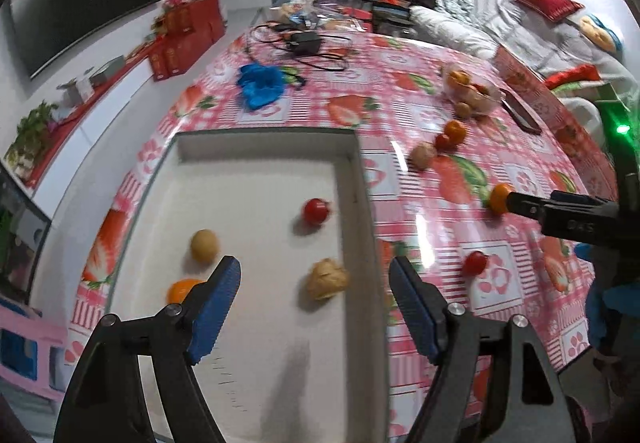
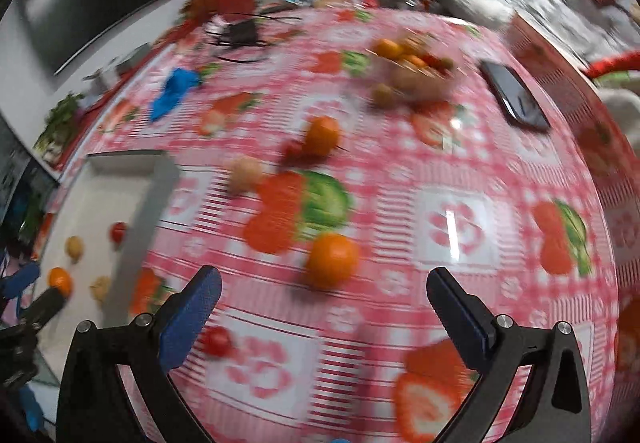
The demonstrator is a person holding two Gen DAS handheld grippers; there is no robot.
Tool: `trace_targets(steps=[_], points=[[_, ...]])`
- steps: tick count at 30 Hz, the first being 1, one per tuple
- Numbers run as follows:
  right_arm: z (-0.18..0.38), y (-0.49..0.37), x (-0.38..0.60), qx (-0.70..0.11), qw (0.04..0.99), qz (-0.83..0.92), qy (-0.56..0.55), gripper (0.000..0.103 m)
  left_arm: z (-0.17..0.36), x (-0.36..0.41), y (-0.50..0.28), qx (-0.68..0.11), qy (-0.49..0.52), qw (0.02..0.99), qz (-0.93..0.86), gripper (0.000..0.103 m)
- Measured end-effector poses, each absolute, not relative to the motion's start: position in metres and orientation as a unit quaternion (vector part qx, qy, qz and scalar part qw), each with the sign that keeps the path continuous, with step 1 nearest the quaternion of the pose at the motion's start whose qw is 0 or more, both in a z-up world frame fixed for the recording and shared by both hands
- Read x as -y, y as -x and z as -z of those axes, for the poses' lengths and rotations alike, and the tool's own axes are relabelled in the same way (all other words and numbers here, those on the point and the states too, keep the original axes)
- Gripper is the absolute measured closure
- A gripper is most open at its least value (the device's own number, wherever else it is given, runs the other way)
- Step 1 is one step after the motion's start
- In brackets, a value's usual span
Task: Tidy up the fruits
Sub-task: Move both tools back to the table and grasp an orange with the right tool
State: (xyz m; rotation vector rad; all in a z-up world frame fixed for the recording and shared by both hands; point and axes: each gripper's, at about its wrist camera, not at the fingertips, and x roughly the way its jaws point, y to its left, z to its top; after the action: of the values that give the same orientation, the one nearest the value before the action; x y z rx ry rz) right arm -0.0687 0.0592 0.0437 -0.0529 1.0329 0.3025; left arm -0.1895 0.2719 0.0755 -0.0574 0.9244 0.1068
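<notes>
Strawberry-print tabletop (image 2: 440, 171) is part cleared: four fruits lie in the shallow white tray (image 1: 356, 179); several remain outside. Left tool (image 1: 316, 283) and right tool (image 2: 324, 295) are held apart, empty.

I see a pink-and-white checked tablecloth (image 2: 460, 179) printed with red strawberries and green leaves. The tray (image 1: 260, 155) at near left is plain white, holding a red tomato (image 1: 316, 211), a tan round fruit (image 1: 205, 245) and an orange (image 1: 182, 289). My gripper pads (image 1: 216, 307) are blue on black arms. A blue cloth (image 1: 260, 83) lies far left.
</notes>
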Motion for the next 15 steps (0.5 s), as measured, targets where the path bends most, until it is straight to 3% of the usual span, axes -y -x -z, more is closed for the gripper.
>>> trace_targets(steps=[15], points=[[-0.018,0.056,-0.068,-0.498,0.851,-0.163,0.038,0.000,-0.064,-0.202,0.180,-0.466,-0.010,0.884,0.008,0.023]])
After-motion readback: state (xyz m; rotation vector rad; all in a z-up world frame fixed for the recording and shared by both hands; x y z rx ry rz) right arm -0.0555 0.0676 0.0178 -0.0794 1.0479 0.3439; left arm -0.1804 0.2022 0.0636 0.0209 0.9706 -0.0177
